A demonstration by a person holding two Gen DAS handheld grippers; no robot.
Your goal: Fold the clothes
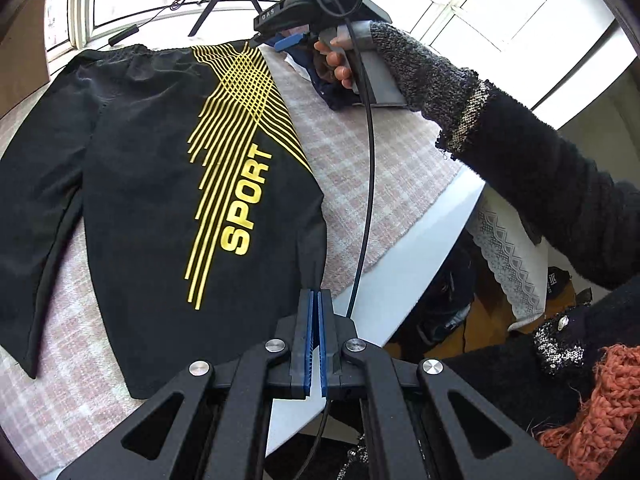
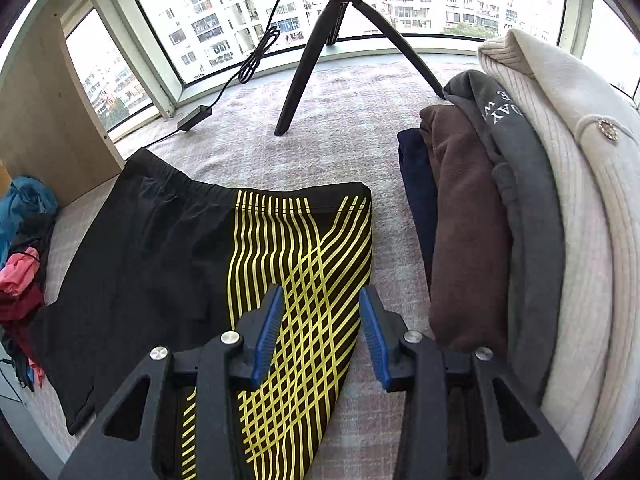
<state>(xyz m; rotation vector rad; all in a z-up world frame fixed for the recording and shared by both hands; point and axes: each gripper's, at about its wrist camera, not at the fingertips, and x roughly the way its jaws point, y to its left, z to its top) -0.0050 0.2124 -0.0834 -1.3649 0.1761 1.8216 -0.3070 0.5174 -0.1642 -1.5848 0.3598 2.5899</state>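
Black shorts [image 1: 152,168] with yellow stripes and the word SPORT lie spread flat on a pink checked cloth [image 1: 360,168]. In the left wrist view my left gripper [image 1: 316,294] is shut on the near leg hem at the shorts' right edge, and the fabric rises slightly into the pads. My right gripper [image 1: 280,42], held by a hand in a grey knit sleeve, hovers by the far waistband corner. In the right wrist view the right gripper [image 2: 321,294] stands open above the shorts [image 2: 168,264], over the striped part, with nothing pinched.
A stack of folded clothes [image 2: 500,220] stands right of the shorts. A black tripod [image 2: 316,64] and a cable with an adapter [image 2: 196,114] sit near the window. Loose coloured garments [image 2: 20,264] lie at far left. The table's white edge [image 1: 420,240] runs on the right.
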